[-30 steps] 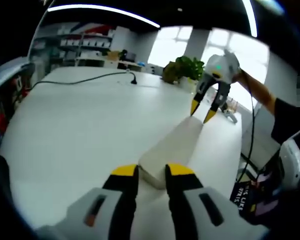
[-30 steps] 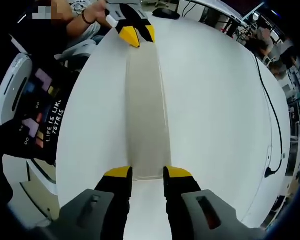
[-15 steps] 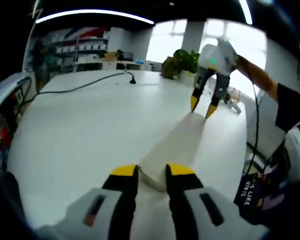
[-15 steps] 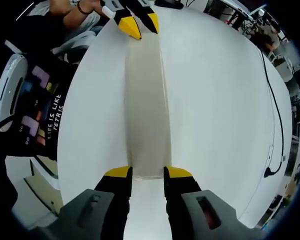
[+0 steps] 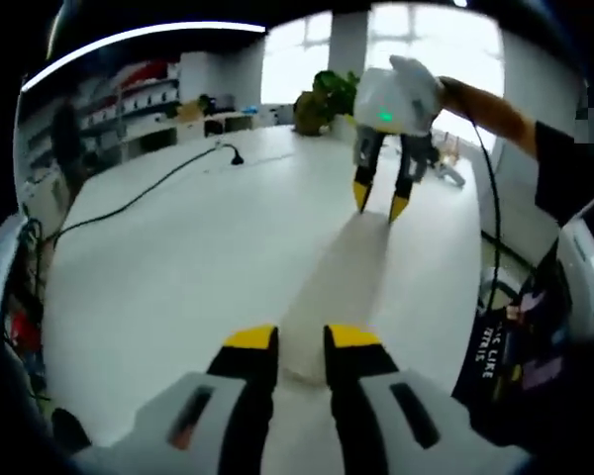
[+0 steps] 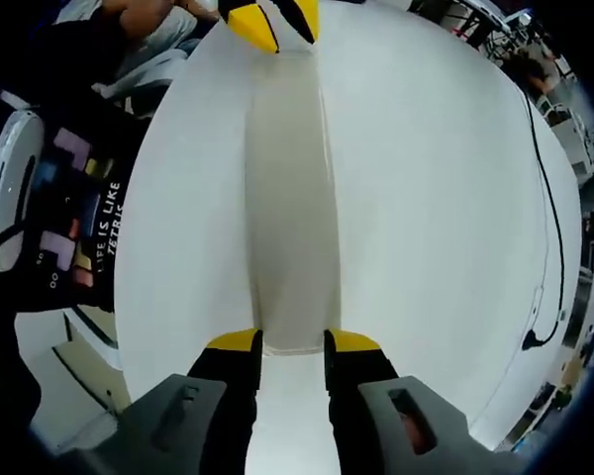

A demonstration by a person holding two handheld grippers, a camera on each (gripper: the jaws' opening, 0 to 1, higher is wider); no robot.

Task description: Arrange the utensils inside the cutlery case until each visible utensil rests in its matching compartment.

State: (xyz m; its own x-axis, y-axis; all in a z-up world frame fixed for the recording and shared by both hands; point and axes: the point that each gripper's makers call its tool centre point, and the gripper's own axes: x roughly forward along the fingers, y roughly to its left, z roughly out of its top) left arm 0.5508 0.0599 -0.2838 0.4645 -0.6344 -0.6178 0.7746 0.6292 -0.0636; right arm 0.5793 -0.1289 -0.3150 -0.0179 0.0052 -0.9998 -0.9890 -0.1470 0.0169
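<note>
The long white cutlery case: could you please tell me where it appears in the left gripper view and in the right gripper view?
Left gripper view: the cutlery case runs from between the left gripper up toward the right gripper, centre frame.
Right gripper view: the cutlery case runs up the middle from the right gripper to the left gripper at the top.
Shared landmark: the black cable on the white table.

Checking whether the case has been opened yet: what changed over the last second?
Little. Both views tilted with the hands. The left tool and right tool stay at opposite ends of the closed white cutlery case, jaws apart astride its ends; whether they touch it is unclear. The case is still flat on the white table, and the black cable lies as before.
</note>
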